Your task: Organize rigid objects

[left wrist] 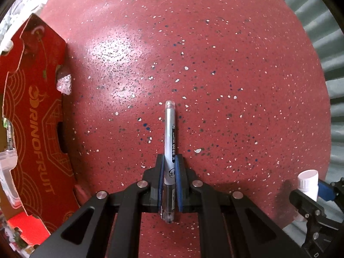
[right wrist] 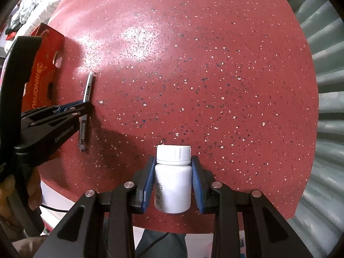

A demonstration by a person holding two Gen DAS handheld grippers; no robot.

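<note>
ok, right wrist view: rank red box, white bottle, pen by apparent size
1. white bottle, though it sits nearest the camera, so this is unsure
2. red box, partly hidden by the left gripper
3. pen, clearly the slimmest

looks like someone's home, prob a bedroom, red speckled round counter [right wrist: 215, 75], rumpled bedding [right wrist: 36, 2] heaped behind it, pleated grey-green curtain [right wrist: 326, 107] on the right, red Rinofruit cardboard fruit box [left wrist: 40, 116] reused at the side
</note>
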